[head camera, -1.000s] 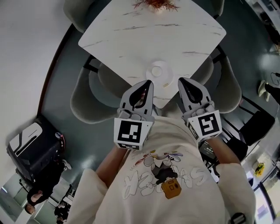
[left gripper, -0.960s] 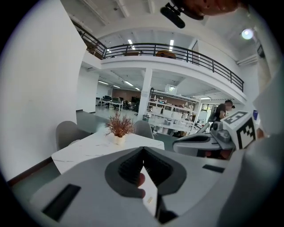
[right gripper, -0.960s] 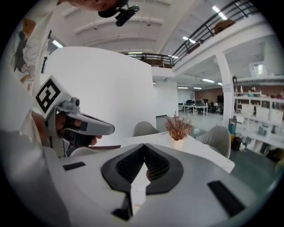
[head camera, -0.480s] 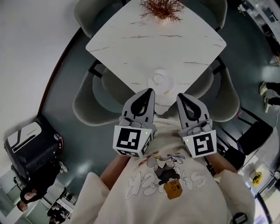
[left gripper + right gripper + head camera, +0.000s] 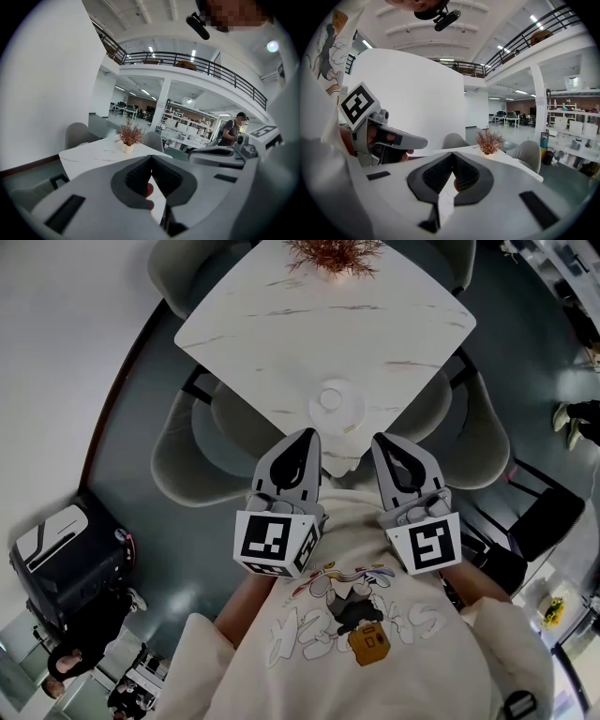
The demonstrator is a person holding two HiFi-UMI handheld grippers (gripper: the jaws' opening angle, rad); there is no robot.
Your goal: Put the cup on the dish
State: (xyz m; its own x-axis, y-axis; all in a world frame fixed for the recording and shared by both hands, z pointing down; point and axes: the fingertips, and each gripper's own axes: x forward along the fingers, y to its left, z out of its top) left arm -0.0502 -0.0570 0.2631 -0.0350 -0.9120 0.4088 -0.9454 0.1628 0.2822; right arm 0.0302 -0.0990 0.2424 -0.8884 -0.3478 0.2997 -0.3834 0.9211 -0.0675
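A white cup point(image 5: 330, 398) stands on a white dish point(image 5: 349, 414) near the front corner of the white marble table point(image 5: 281, 334). Both grippers hang side by side in front of my chest, short of the table corner and apart from the cup. My left gripper point(image 5: 306, 434) is shut with nothing between its jaws, and its tips meet in the left gripper view point(image 5: 151, 157). My right gripper point(image 5: 382, 440) is shut and empty too, its jaws closed together in the right gripper view point(image 5: 452, 154).
A dried reddish plant point(image 5: 333, 253) in a pot stands at the table's far corner. Grey chairs point(image 5: 183, 460) are tucked in on several sides of the table. A black case point(image 5: 66, 559) sits on the floor at the lower left.
Both grippers have stayed shut and have drawn back slightly toward my chest. The cup and dish have not moved on the table.
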